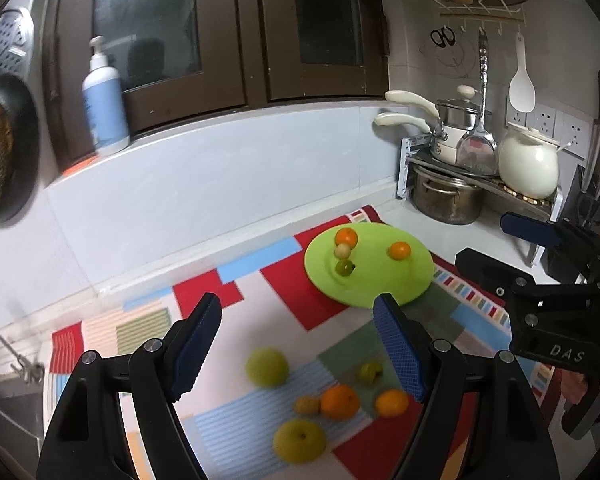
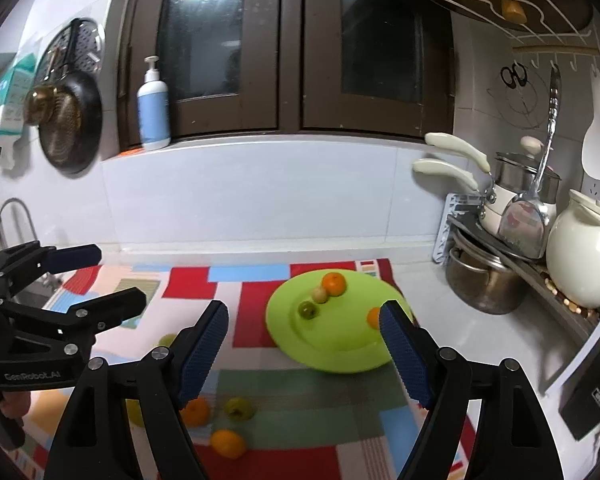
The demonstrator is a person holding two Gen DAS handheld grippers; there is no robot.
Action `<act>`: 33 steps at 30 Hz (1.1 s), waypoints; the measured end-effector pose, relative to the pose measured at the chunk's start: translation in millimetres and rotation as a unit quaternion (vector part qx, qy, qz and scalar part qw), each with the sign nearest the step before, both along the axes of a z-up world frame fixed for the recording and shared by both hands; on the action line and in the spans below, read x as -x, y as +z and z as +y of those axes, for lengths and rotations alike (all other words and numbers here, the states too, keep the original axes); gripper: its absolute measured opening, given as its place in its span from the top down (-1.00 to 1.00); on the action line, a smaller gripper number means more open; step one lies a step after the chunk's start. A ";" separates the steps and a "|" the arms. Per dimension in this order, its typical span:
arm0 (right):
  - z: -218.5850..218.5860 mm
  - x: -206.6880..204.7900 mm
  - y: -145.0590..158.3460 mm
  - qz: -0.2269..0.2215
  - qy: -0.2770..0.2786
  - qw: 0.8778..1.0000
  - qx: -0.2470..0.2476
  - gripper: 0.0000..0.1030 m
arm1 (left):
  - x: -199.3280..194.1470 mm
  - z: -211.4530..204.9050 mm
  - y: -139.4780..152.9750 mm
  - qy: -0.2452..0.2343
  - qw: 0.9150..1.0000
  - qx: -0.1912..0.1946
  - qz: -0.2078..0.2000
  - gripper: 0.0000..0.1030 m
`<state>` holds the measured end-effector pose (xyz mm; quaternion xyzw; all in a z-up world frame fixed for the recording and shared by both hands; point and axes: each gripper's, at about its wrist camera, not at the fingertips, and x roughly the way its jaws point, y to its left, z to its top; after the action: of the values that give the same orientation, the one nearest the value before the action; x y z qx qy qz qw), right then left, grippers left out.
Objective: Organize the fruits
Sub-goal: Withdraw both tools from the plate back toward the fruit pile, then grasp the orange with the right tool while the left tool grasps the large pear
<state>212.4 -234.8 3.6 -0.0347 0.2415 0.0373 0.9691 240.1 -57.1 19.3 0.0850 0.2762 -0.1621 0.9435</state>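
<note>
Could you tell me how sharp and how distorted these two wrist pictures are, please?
Left wrist: strong fisheye bend, dark corners; loose fruit on the mat smeared, pump bottle blurred. Right wrist: same bend; green plate soft, left tongs fairly crisp, window glass reflecting light.

Both wrist views look forward and downward along their own fingers, from above the near counter, sharing the green plate [image 1: 380,284] [image 2: 340,344] and patchwork mat [image 1: 284,288] [image 2: 252,308].
</note>
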 end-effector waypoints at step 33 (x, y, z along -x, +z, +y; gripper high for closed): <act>54.4 32.5 -109.7 0.153 0.025 0.988 0.002 -0.37 | 33.4 30.6 -116.3 -0.046 0.994 -0.046 0.092 -0.48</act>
<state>179.8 -180.4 -106.1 -0.0367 0.3862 0.0656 0.9194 206.8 -26.6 -96.9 0.1259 0.3644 -0.1994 0.9009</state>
